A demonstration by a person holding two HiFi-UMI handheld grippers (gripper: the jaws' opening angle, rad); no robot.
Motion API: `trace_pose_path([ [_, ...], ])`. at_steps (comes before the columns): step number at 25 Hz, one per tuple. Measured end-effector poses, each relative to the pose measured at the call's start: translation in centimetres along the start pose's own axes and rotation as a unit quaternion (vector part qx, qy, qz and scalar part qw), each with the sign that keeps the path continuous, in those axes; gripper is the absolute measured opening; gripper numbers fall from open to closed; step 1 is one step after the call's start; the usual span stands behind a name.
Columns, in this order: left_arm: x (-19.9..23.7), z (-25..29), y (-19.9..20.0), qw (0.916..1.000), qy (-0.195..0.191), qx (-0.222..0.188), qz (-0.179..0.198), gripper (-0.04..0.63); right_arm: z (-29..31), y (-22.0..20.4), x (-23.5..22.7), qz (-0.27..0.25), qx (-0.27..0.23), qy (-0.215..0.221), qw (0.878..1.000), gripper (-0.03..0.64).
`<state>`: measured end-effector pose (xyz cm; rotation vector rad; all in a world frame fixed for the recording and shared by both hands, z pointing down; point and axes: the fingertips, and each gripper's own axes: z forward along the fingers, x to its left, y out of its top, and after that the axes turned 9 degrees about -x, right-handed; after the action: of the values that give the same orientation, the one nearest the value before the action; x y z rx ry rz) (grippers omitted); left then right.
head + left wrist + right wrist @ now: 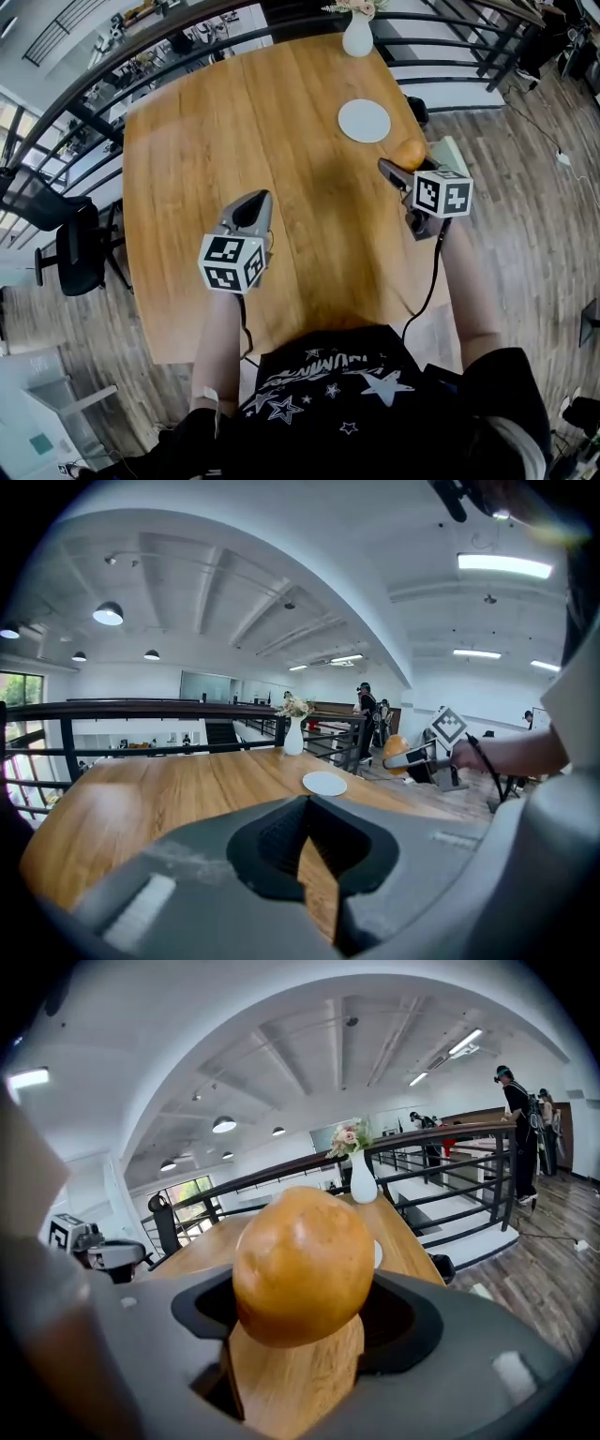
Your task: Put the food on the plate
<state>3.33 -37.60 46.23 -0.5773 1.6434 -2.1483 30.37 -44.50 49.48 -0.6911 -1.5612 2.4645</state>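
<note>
The right gripper (401,169) has its fingers closed on a round, golden-brown piece of food (302,1265), held up off the table (206,141). The white plate (364,121) lies just ahead of these fingers, with a white vase (357,36) beyond it. The left gripper (251,208) hovers over the table, its fingers nearly together with nothing between them.

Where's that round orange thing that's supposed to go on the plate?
The round orange food is gripped in the right claw, held over the wooden table's right edge, just short of the white plate in the head view.
</note>
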Motion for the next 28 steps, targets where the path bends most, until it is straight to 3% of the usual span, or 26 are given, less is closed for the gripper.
trace_pose_path([
  [7, -0.2, 2.6, -0.9, 0.9997, 0.014, 0.021, -0.006, 0.0, 4.9, -1.8, -3.2, -0.039, 0.069, 0.017, 0.997, 0.367],
  [16, 1.2, 6.3, -1.7, 0.999, 0.023, 0.038, -0.003, 0.0, 11.7, -2.5, -7.4, -0.123, 0.155, 0.006, 0.98, 0.367],
  [28, 3.5, 10.2, -1.7, 0.9984, 0.026, 0.05, 0.003, 0.0, 17.0, -3.2, -8.8, -0.236, 0.25, 0.025, 0.939, 0.367],
])
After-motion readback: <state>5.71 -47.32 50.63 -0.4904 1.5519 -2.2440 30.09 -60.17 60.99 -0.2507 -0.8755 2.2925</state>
